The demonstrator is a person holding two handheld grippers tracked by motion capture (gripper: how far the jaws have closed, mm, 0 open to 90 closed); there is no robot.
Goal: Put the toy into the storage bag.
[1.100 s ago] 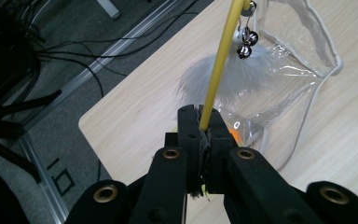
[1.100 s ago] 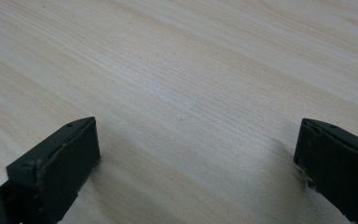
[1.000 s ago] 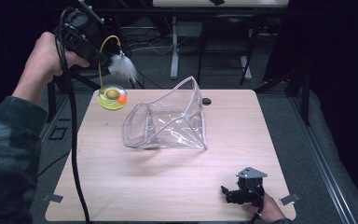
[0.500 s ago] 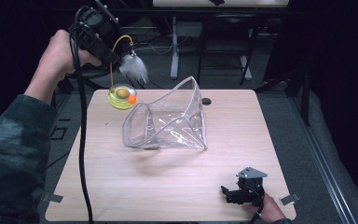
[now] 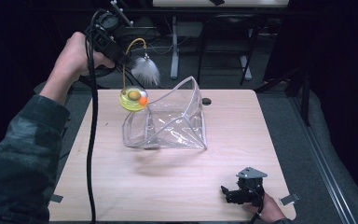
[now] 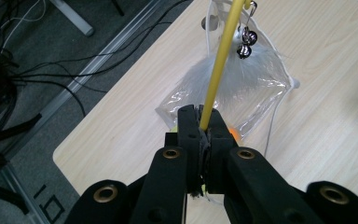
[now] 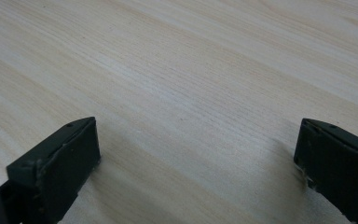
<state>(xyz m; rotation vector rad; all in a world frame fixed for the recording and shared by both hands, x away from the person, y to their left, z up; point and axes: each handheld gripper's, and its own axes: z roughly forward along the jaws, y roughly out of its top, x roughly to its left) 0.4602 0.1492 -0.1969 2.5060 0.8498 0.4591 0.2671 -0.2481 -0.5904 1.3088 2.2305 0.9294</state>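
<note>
Cat toy [image 5: 135, 88]: a yellow wand carrying a white feather tuft [image 5: 146, 71], small metal bells [image 6: 245, 43] and a yellow-green disc with an orange ball [image 5: 134, 99] at its lower end; it is hanging in the air above the far left part of the tabletop [image 5: 168, 186], the disc sitting just over the left rim of the clear plastic bag [image 5: 170, 123]. Left gripper [image 5: 121, 53]: held high beyond the far left corner of the tabletop, its fingers [image 6: 186, 126] clenched on the yellow wand, which in the left gripper view is rising from between them toward the bells and the feather tuft. Left hand [image 5: 74, 58]: wrapping the gripper body, forearm in a camouflage sleeve [image 5: 18, 154] slanting up from the lower left, black cable [image 5: 92, 140] trailing down across the tabletop's left side. Clear plastic bag: lying on the middle of the tabletop, mouth opening toward the left, one corner standing up. Right gripper [image 5: 235, 193]: resting low at the near right edge of the tabletop, well apart from the bag, a grey plate on top; its fingers [image 7: 65, 154] are spread wide and grasping nothing, bare wood showing between them.
</note>
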